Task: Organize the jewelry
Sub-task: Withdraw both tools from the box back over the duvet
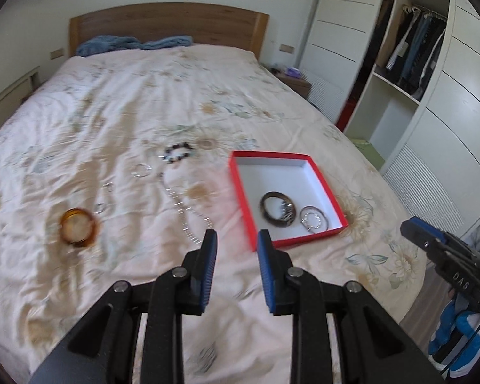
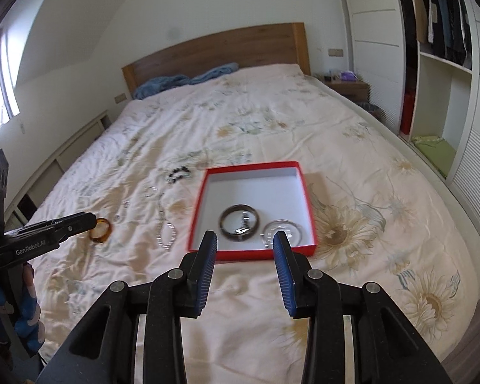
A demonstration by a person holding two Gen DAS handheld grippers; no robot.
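my left gripper (image 1: 236, 240) and right gripper (image 2: 244, 243) are matt black plastic with ribbed blue pads (image 1: 210, 256). the bedspread (image 1: 128, 96) is soft, creased cloth. the box (image 1: 240, 192) looks like red card, matt white inside. in it lie a glossy dark bangle (image 1: 277, 212) and shiny metal rings (image 1: 313, 219). the amber bangle (image 1: 79, 227) looks glossy. the headboard (image 1: 169, 22) is smooth wood.

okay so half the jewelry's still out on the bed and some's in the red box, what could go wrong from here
1. The silver chain lies stretched over wrinkled bedding; it may slip from the jaws or trail out and snag a fold.
2. The red box sits on soft bedding, so a nudge from the left gripper could tip or shift it.
3. The small silver pieces may be missed or pressed into the wrinkles.
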